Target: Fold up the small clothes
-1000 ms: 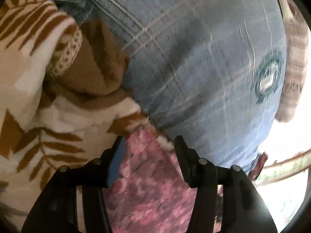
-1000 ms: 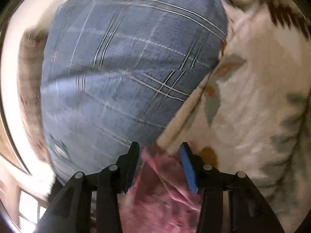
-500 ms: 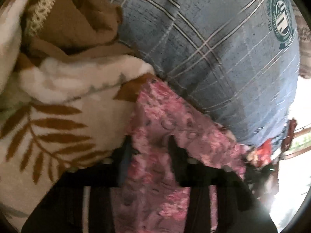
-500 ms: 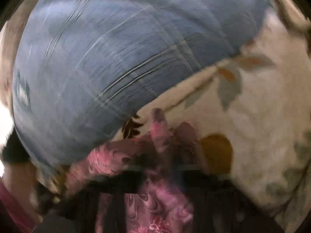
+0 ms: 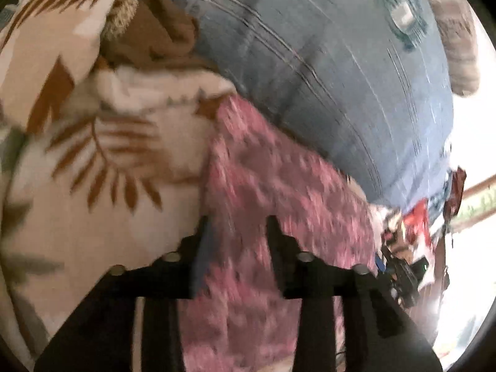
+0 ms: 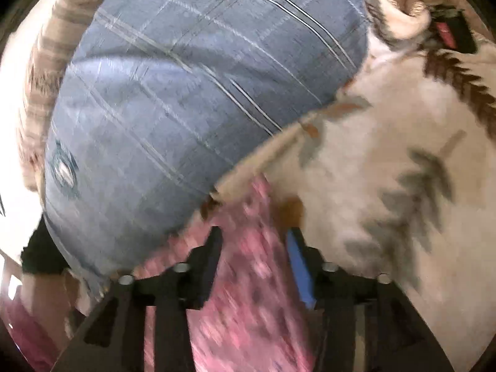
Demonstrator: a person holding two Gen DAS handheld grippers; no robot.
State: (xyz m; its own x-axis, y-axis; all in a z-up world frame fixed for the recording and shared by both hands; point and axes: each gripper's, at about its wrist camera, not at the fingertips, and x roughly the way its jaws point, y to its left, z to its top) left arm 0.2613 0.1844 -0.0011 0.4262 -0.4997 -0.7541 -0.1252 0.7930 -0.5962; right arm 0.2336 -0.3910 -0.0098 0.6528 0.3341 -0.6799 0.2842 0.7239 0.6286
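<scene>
Pink cloth between both pairs of spread jaws

The left gripper point(image 5: 238, 226) and right gripper point(image 6: 252, 237) stand parted, pink floral garment point(image 5: 266, 192) lying loose between the fingers. Beyond the tips: leaf-print blanket point(image 5: 93, 167), then a blue plaid pillow point(image 6: 186, 93) farther out.
</scene>
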